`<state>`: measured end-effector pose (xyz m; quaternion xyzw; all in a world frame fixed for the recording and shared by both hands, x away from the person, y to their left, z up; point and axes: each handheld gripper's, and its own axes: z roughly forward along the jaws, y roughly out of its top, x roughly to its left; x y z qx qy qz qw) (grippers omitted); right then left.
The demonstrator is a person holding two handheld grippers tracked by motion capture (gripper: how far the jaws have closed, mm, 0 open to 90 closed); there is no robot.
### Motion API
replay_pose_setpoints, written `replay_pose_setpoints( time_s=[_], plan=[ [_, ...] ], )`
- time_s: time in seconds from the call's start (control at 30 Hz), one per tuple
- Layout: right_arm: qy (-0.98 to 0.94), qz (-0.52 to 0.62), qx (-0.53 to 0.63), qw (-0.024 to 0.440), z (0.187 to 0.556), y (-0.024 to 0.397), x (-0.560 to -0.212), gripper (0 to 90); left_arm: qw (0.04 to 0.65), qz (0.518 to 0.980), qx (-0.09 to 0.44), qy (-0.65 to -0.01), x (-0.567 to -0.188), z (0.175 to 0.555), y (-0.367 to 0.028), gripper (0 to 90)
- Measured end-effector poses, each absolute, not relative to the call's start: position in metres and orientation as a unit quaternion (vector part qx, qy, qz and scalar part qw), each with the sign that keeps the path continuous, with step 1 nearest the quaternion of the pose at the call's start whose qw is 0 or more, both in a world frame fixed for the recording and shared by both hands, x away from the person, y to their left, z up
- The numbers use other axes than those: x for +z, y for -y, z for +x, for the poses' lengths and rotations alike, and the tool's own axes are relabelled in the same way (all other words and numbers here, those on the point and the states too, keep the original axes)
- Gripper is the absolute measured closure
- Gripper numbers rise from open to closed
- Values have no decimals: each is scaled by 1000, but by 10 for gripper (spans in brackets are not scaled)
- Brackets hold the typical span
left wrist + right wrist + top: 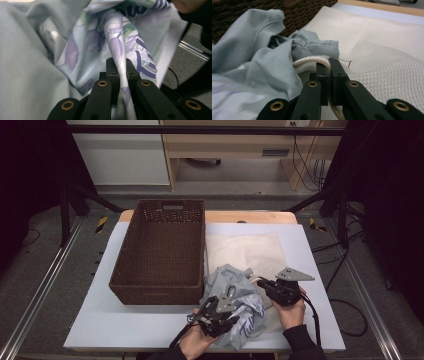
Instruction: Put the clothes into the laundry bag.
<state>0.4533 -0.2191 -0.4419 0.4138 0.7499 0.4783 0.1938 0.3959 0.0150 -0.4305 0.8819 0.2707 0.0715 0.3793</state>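
A: What is sitting nearest the person's edge?

B: The pale table top [125,330] is running bare along its front strip. On it the left gripper [227,320] is pinching a fold of the light blue shirt [235,292], jaws clamped on the soft fabric with the purple flower print [110,47].

A: And the other hand?

B: The right gripper [261,283] is closing its jaws on the thick rolled rim [312,60] of the white mesh bag [247,251], just beside the shirt. The bag is lying flat, finely netted and slightly rumpled.

A: Where is the shirt lying?

B: It is bunching in a crumpled heap near the front of the table, overlapping the bag's near edge and touching the corner of the wicker basket [162,252].

A: What is beyond that?

B: The basket, dark brown and woven, is standing empty to the left, long side running away. Past it a strip of wooden edge [250,216] is showing, then grey floor and light cabinets. Black frame bars are flanking both sides.
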Motion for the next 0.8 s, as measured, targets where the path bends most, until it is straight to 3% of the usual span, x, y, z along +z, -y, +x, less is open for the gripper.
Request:
replay_pose_setpoints(
  time_s=[0.23, 0.63, 0.8],
  plan=[
    [-748, 407, 485, 198, 450, 219, -439, 874, 373, 873, 78, -304, -442, 421, 2, 856],
    [-756, 391, 484, 206, 444, 210, -437, 875, 388, 842, 139, -347, -446, 445, 21, 851],
    [-758, 392, 478, 208, 444, 211, -438, 874, 411, 834, 118, -347, -455, 449, 15, 800]
  ],
)
